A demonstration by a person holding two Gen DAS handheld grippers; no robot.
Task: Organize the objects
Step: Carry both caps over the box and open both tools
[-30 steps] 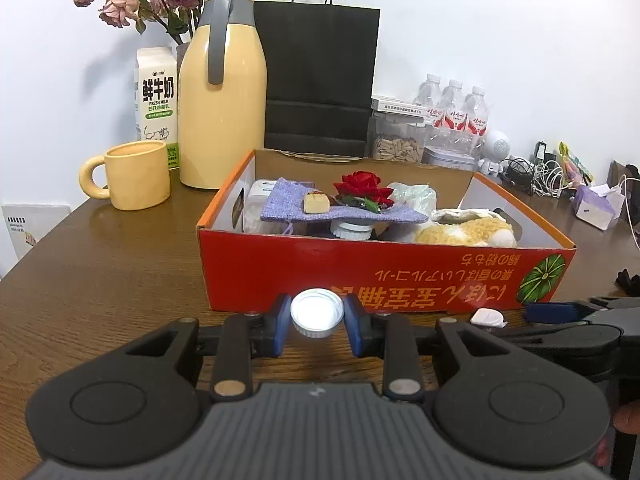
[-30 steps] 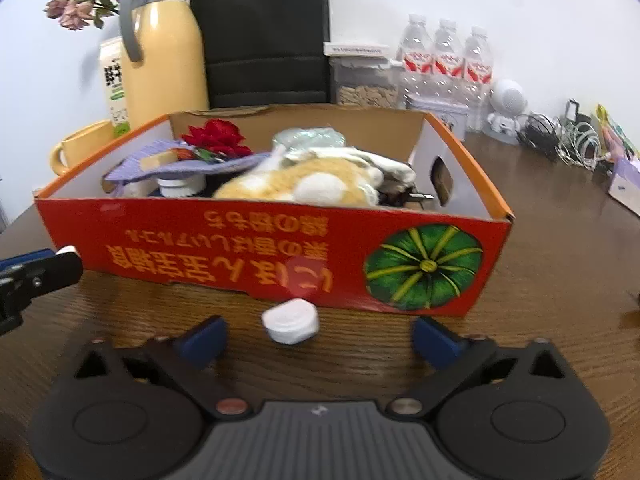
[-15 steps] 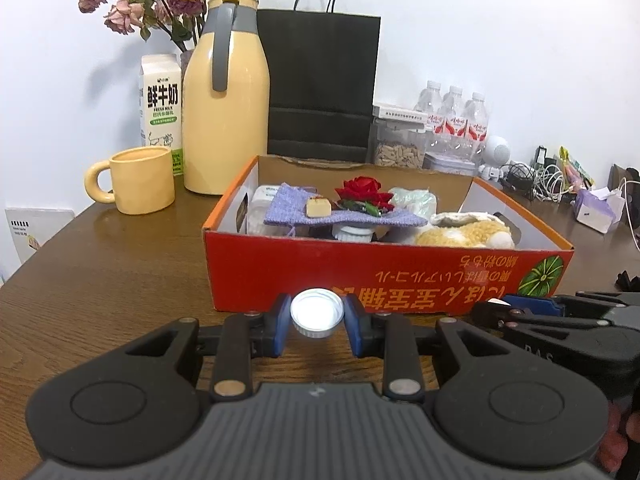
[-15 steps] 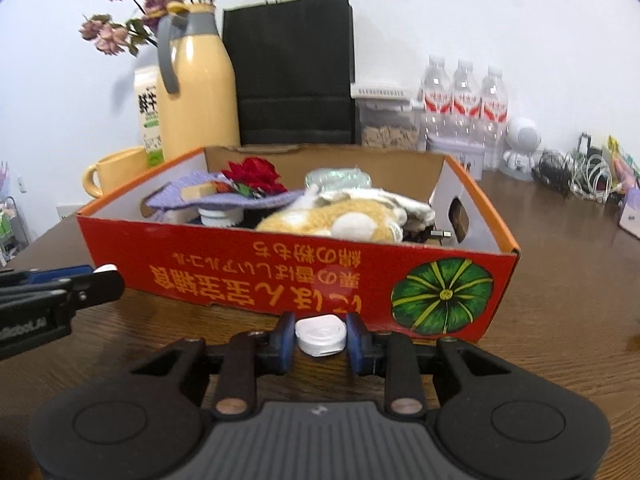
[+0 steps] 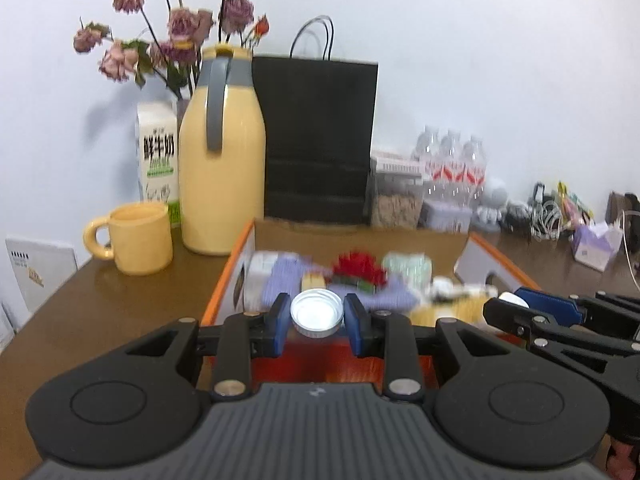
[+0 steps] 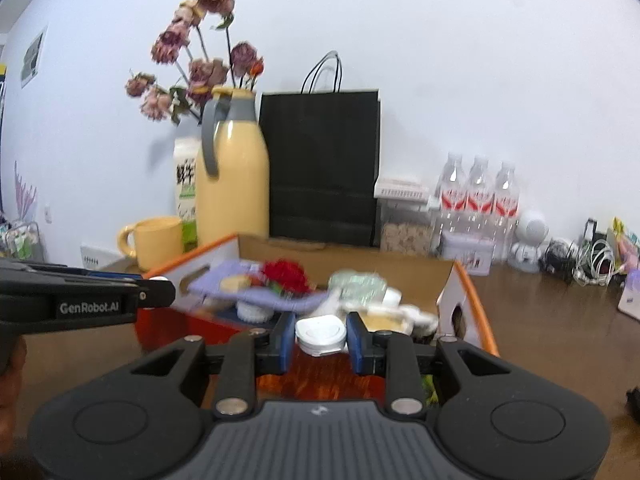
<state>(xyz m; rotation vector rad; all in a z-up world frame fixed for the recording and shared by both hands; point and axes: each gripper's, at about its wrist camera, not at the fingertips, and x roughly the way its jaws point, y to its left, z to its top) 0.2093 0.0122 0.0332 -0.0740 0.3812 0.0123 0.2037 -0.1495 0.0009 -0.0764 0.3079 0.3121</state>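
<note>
A lived-in office or home work corner, judging by the mix of things on one brown wooden desk [image 5: 100, 320] pushed against a plain white wall [image 5: 480, 60]. At the far left stand a yellow flask [image 5: 222, 160], a matching mug [image 5: 138, 238], a milk carton [image 5: 158, 160] and a vase of dried roses [image 5: 172, 36]. A black paper bag [image 5: 316, 140] leans on the wall behind an open cardboard box [image 6: 466, 280] of odds and ends. Farther right are a snack jar [image 5: 396, 196], three water bottles [image 6: 478, 188], a small white robot toy [image 6: 530, 246] and a tangle of cables [image 6: 592, 260]. A wall socket [image 6: 48, 214] and a sticker [image 6: 24, 196] show at the far left.
</note>
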